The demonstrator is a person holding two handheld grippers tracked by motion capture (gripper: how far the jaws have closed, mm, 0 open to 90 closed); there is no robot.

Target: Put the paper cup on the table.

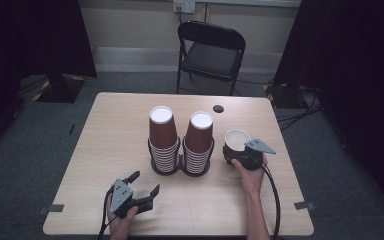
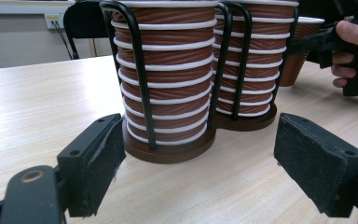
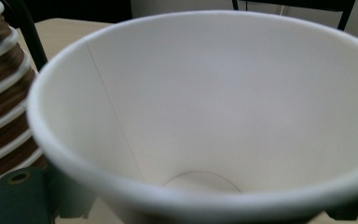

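Right gripper clamped on single paper cup, upright, mouth up, just right of the two racked cup stacks.
Left gripper jaws spread wide, empty, near table front edge, facing the rack. Judgement: cup light, thin-walled, easily crushed; grip gently on the side wall below the rolled rim, where the wall is stiffer.

Left tool gapes; right tool apparently clamped.
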